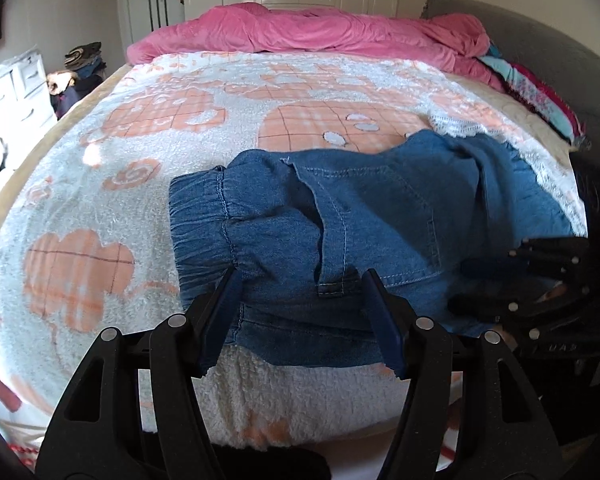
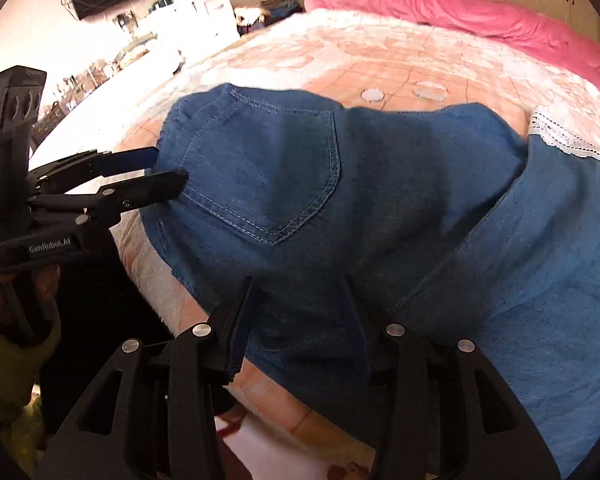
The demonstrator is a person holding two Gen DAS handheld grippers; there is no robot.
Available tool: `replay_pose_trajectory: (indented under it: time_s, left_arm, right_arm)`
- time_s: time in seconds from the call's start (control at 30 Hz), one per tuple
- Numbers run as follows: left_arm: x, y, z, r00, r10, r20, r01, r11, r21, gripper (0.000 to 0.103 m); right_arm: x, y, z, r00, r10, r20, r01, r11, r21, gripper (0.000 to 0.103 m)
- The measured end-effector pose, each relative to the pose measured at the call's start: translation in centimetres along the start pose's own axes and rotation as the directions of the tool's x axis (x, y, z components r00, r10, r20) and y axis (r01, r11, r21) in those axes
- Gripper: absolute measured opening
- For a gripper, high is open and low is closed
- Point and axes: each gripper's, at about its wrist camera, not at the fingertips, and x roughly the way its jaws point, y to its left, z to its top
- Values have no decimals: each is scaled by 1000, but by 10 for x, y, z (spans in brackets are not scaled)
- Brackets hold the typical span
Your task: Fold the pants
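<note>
Pants [image 1: 360,216]: flat on bed [image 1: 100,184], near edge, waistband left | Left gripper [image 1: 300,304]: jaws apart, straddling waistband corner for a pinch | Right gripper [image 2: 300,312]: jaws apart over seat fabric, positioned to lift the fold evenly

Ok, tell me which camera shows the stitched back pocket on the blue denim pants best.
The right wrist view: the stitched back pocket on the blue denim pants lies spread out, its whole outline of double stitching visible. The left wrist view shows mainly the elastic waistband and side seams; the pocket cannot be made out there.
</note>
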Motion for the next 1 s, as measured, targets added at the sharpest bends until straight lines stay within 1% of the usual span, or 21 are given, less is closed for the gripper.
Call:
replay_pose_trajectory:
  time_s: [0.07,0.13,0.17,0.2,0.23,0.3,0.43,0.47,0.5,0.53,0.63,0.67,0.77,0.87,0.9,0.93,1.0]
  left_arm:
    - [-1,2,0,1000,-8,12,8,1000,-18,54]
    - [-4,2,1,1000,-16,21,17,999,-37,54]
    - [-8,2,2,999,-20,27,21,999,-42,54]
    - [-15,1,3,999,-30,42,32,998,-48,55]
    - [-21,-1,4,998,-39,54,42,998,-52,55]
    - [-29,-5,6,997,-44,70,48,998,-50,59]
    - [-45,-18,13,993,-52,106,55,998,-22,61]
    - [-48,-21,14,992,-61,111,63,998,-16,63]
    - [-51,-26,16,991,-69,114,71,997,-8,64]
    - [-53,-31,17,990,-81,118,81,997,1,64]
    - [-51,-45,21,984,-140,108,139,990,21,65]
    - [-47,-51,23,981,-170,94,169,985,21,65]
    - [-32,-64,25,967,-248,55,248,969,13,65]
    - [-15,-77,25,948,-318,9,318,948,7,65]
    - [-8,-84,26,940,-341,-12,341,940,9,65]
    - [-3,-89,28,930,-367,-26,367,930,13,65]
    - [7,-100,31,920,-389,-45,390,920,20,65]
  right_arm:
    - [-4,-2,0,1000,16,2,-16,1000,6,42]
    - [-9,-7,-2,999,39,11,-39,999,36,42]
    - [-14,-7,-2,999,45,19,-46,998,42,43]
    - [-24,-9,-3,998,42,40,-43,998,42,45]
    - [-31,-9,-4,998,29,59,-31,999,40,49]
    - [-47,-13,-6,995,6,96,-10,999,41,52]
    - [-67,-30,-1,987,-35,156,19,995,102,53]
    - [-72,-36,-1,984,-56,167,36,992,118,55]
    - [-76,-42,-2,981,-79,177,55,989,136,62]
    - [-80,-45,-2,979,-93,184,65,987,149,65]
    - [-88,-62,0,969,-146,198,107,975,196,65]
    - [-88,-66,3,966,-164,199,123,971,203,65]
    - [-96,-79,7,954,-222,200,176,958,224,71]
    - [-107,-96,12,948,-234,214,178,951,251,72]
    - [-109,-100,14,948,-235,215,177,950,256,75]
    - [-111,-106,18,946,-239,218,179,948,264,76]
    - [-113,-117,23,947,-243,212,179,943,280,77]
